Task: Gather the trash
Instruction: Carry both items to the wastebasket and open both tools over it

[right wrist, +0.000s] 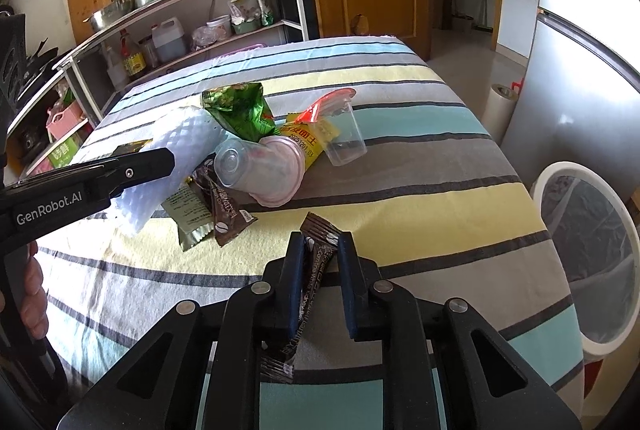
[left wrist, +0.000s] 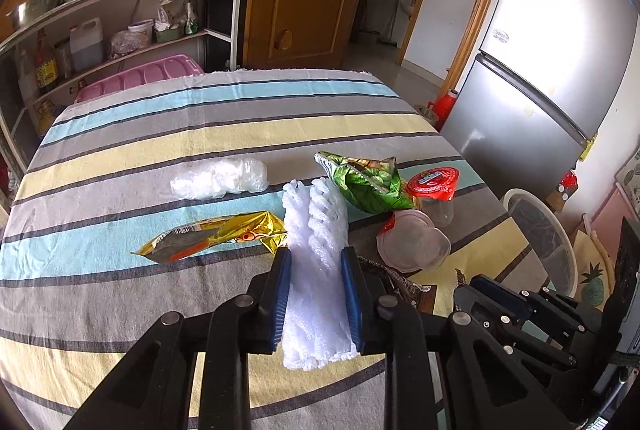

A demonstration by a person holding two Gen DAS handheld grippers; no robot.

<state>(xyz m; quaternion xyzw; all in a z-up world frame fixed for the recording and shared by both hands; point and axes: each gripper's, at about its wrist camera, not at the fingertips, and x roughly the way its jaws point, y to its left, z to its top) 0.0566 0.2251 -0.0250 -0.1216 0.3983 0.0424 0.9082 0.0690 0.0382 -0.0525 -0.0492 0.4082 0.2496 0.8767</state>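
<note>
Left gripper (left wrist: 316, 262), bottom centre of its own view: blue pads nearly closed, pressing both sides of a white foam net (left wrist: 314, 250). The net runs up the frame from between the fingers, its far end near a green wrapper (left wrist: 366, 182).

Right gripper (right wrist: 320, 250), bottom centre of its view: jaws narrow, clamped on a brown sachet (right wrist: 308, 294) that sticks out past the fingertips and trails back under them.

Other trash on the striped cloth (left wrist: 240, 118):
- gold wrapper (left wrist: 216, 236), left of the foam net
- clear crumpled plastic (left wrist: 220, 180), centre of the left view
- red-lidded cup (left wrist: 434, 186) on its side, right of the green wrapper
- pinkish lidded cup (right wrist: 266, 166) on its side, centre of the right view
- two more sachets (right wrist: 216, 210) beneath it

White bin (right wrist: 588, 254) with a dark liner at the right edge of the right view, beside the table. A hand (right wrist: 34, 294) grips the left tool's handle at lower left of that view.
</note>
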